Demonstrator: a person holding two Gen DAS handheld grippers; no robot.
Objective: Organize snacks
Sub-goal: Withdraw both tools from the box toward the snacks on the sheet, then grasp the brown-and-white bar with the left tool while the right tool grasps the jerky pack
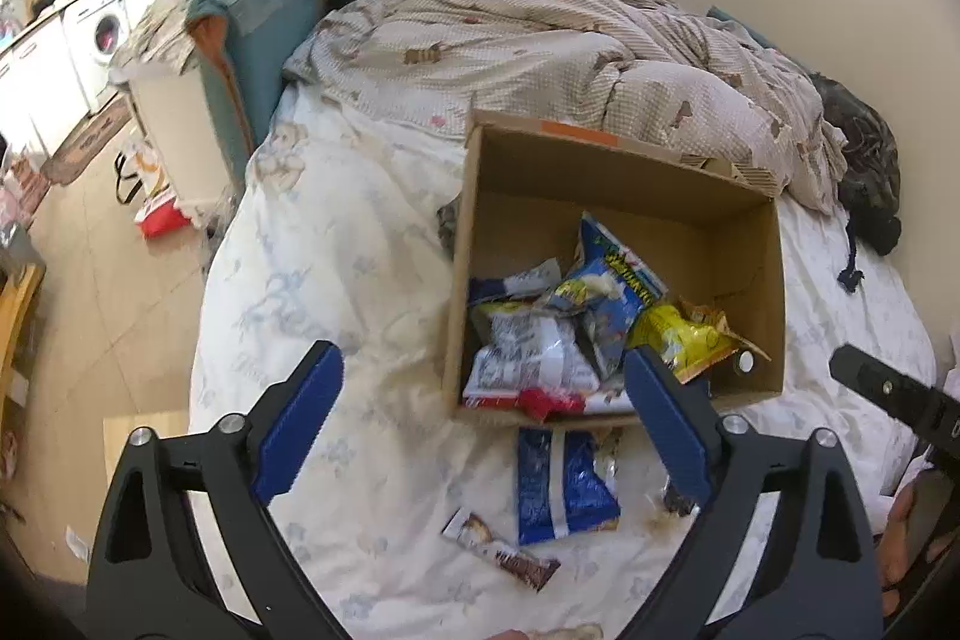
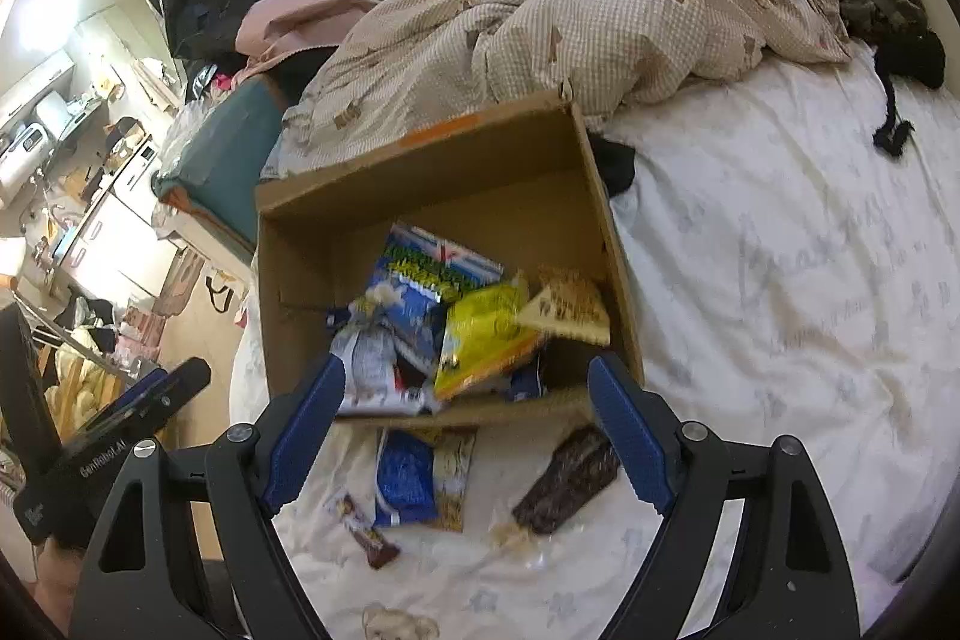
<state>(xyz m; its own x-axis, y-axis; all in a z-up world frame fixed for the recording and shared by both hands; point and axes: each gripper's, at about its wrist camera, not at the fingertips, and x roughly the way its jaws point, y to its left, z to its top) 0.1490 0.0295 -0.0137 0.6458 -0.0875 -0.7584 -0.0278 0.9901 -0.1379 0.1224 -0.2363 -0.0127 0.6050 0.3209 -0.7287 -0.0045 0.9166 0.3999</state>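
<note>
Snacks in crinkly packets (image 1: 567, 478) lie outside the brown cardboard box (image 1: 774, 280); your wide-open empty grippers (image 1: 483, 424) (image 2: 468, 436) could slip off them.

place: home, one-room flat | near: bed (image 1: 360, 232) with rumpled checked duvet (image 1: 540, 40); far left: washing machine (image 1: 105, 31) under kitchen counter; cluttered shelves above

- I see a plain brown cardboard box (image 1: 606, 172) with an orange strip on its far rim.
- Inside the box: a blue-and-yellow packet (image 1: 618, 274), a bright yellow one (image 1: 684, 340), a white-and-grey one (image 1: 528, 346).
- Just in front of the box, a blue packet with a white stripe (image 1: 561, 484) and a brown-and-white bar (image 1: 498, 556).
- Under the box, a white bedsheet (image 1: 336, 244) with a faint blue print; behind it, a beige checked duvet (image 1: 528, 34) with brown patches.
</note>
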